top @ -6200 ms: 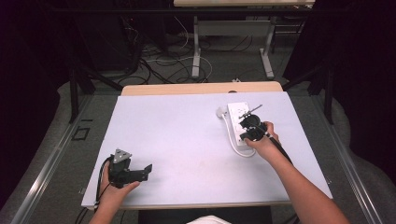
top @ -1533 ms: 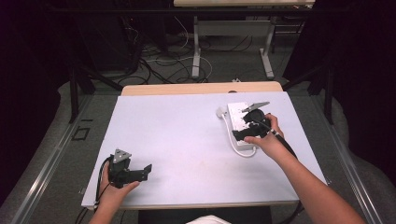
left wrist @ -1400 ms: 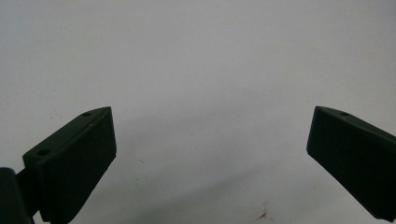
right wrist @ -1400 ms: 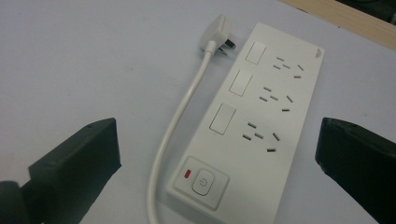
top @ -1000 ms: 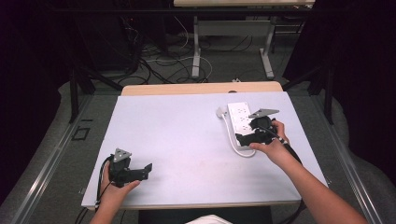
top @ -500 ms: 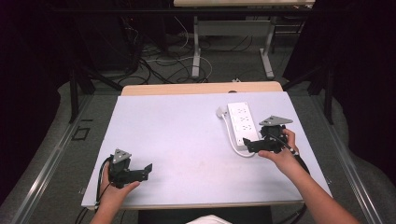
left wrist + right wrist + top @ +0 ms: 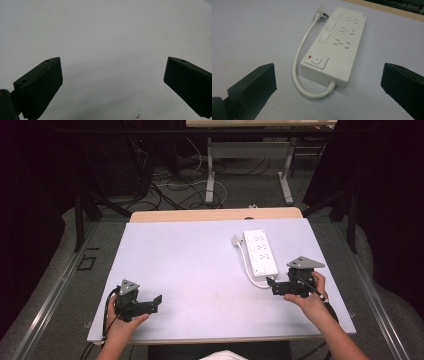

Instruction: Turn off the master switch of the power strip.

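The white power strip [image 7: 337, 47] is seen at twelve o'clock of the right tool [image 7: 281, 287], apart from it (jaws spread wide); the left tool [image 7: 150, 302] is likewise held apart over the counter [image 7: 200, 265].

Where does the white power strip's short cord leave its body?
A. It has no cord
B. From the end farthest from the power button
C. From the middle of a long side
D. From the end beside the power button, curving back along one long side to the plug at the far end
D: in the right gripper view the cord exits the power strip by the power button, then loops back to the plug.
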The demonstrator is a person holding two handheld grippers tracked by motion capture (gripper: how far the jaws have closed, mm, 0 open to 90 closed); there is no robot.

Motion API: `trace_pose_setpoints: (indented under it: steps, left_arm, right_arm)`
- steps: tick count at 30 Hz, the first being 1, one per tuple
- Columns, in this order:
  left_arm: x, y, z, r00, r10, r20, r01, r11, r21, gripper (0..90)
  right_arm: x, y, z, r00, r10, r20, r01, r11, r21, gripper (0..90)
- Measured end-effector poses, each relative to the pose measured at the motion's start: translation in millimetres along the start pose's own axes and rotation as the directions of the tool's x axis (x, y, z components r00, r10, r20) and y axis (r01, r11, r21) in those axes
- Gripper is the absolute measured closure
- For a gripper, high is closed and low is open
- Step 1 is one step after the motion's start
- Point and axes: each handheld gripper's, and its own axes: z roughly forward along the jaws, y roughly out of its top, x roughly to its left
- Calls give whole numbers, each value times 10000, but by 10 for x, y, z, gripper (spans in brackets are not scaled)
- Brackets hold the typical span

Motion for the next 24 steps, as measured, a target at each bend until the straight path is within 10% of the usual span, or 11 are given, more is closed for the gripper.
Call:
trace_pose_setpoints:
  steps: [11, 24]
  left_arm:
    - [0, -1, -4, 10000, -50, -50, 50, 9999, -96, 22]
    - [5, -3, -12, 9999, -149, -72, 148, 9998, -148, 22]
  right_arm:
    - [-112, -251, -111, 9934, 1149, 37, -1147, 9925, -420, 0]
    - [-230, -518, -158, 9942, 1022, 333, -1012, 9944, -320, 0]
